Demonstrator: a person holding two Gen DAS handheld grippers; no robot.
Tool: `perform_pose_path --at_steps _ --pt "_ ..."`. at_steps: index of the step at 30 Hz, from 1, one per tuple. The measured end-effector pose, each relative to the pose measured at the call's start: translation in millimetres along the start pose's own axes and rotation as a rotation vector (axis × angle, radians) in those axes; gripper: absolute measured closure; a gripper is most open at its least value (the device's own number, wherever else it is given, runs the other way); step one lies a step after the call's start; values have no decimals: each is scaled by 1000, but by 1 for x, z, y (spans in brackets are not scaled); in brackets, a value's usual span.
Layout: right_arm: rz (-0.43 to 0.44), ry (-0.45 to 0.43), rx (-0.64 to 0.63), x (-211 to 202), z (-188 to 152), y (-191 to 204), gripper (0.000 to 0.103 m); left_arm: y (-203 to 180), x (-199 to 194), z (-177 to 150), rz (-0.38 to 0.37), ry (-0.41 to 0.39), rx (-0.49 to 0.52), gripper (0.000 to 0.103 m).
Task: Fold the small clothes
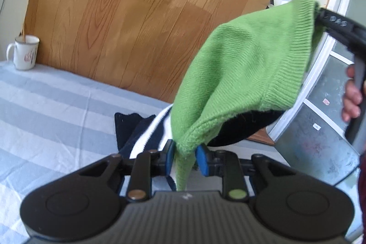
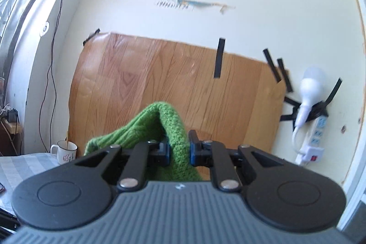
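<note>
A green knit hat (image 1: 247,74) hangs in the air, stretched between both grippers. My left gripper (image 1: 184,159) is shut on its lower rim, blue pads pinching the knit. In the left wrist view my right gripper (image 1: 320,15) holds the hat's upper ribbed edge at the far right, with a hand (image 1: 351,95) on its handle. In the right wrist view that right gripper (image 2: 179,152) is shut on a fold of the green hat (image 2: 160,127). A navy and white striped garment (image 1: 141,136) lies on the bed under the hat.
The bed has a grey-and-white striped sheet (image 1: 50,106). A white mug (image 1: 24,53) stands at its far left against a wood-grain panel (image 1: 128,22) taped to the wall. A window frame (image 1: 320,84) is at the right; a power strip (image 2: 314,141) and bulb hang on the wall.
</note>
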State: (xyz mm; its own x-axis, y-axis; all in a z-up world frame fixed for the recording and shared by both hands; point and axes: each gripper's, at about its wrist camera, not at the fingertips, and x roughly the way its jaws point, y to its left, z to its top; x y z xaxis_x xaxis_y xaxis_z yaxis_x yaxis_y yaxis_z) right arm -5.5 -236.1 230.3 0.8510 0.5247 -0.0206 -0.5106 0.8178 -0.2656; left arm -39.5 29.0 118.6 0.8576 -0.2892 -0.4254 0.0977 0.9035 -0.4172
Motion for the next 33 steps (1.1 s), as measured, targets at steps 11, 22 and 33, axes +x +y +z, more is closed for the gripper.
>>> perform_pose_path --at_steps 11,22,33 --pt "15 -58 -5 -30 15 7 85 -24 -22 -20 83 -61 105 67" --pt "-12 -28 -4 -21 17 14 85 -42 -49 -52 90 -193 248 14" --pt "-35 -5 13 -13 21 12 85 -78 -53 -94 159 -293 463 4"
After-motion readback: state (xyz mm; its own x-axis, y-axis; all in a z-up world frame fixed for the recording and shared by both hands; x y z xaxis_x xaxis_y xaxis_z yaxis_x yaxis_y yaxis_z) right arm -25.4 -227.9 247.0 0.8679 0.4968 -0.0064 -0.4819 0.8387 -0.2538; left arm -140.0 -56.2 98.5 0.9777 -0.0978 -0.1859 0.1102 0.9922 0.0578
